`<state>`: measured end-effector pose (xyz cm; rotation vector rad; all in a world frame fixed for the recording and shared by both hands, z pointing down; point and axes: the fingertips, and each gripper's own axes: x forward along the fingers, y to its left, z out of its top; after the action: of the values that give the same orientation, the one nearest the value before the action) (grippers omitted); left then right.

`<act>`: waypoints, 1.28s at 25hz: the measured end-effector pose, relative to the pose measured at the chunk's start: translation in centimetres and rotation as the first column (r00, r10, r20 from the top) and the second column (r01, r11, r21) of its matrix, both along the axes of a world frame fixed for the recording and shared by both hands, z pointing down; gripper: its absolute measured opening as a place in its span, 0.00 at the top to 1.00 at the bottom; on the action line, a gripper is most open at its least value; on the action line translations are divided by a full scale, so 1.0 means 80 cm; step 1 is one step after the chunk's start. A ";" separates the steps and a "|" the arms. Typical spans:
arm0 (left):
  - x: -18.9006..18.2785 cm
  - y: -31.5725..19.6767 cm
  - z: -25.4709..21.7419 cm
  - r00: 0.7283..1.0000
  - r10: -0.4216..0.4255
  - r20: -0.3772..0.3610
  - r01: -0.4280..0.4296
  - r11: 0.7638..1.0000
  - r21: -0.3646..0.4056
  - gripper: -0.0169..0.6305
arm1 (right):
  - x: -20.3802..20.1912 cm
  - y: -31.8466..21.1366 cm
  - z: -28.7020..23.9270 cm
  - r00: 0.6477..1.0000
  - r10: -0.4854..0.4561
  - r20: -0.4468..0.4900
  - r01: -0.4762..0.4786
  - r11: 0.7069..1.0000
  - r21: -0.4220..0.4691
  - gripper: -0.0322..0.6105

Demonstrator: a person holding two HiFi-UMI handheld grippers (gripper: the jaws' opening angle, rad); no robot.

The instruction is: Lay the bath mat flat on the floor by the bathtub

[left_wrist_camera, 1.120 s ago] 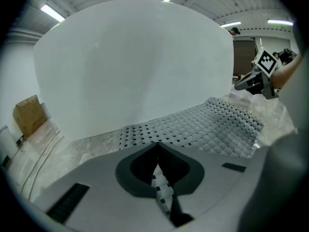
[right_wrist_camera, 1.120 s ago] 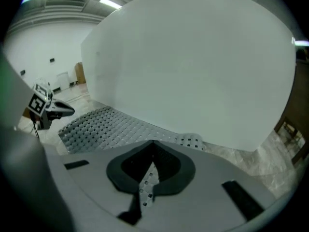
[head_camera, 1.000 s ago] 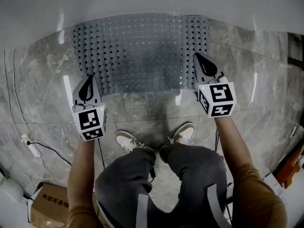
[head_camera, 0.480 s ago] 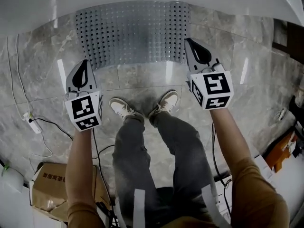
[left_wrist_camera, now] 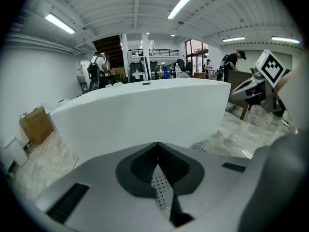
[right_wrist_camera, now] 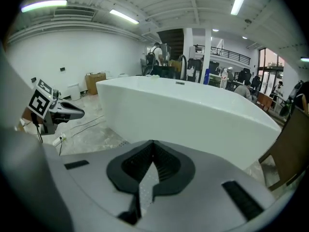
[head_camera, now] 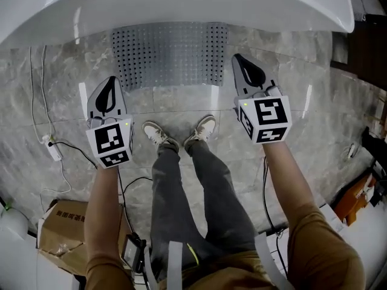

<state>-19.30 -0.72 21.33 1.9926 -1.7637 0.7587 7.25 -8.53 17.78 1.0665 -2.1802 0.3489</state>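
Grey mat (head_camera: 169, 56) far edge hid by tub (head_camera: 181, 2).

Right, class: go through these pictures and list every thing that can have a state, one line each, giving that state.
bath mat: spread flat on the floor, far edge beneath the bathtub rim, nothing gripping it.
left gripper: fingers shut, empty, held up clear of the mat.
right gripper: fingers shut, empty, held up clear of the mat.
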 end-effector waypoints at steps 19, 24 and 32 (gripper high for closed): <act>0.061 0.014 -0.329 0.998 0.066 -0.020 -0.061 0.976 0.208 0.97 | 0.049 0.008 -0.307 0.992 0.072 0.106 -0.085 0.989 0.125 0.94; 0.062 0.026 -0.404 0.996 0.090 -0.001 -0.086 0.960 0.266 0.97 | 0.037 0.018 -0.392 0.993 0.028 0.118 -0.053 0.975 0.214 0.94; 0.043 0.035 -0.527 0.999 0.014 -0.033 0.000 0.921 0.390 0.97 | 0.050 0.038 -0.491 0.989 0.010 0.145 -0.051 0.957 0.285 0.94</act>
<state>-15.83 2.09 -20.83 2.2434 -2.0118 0.3876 11.24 -5.52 -21.48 1.2672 -2.3963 0.1246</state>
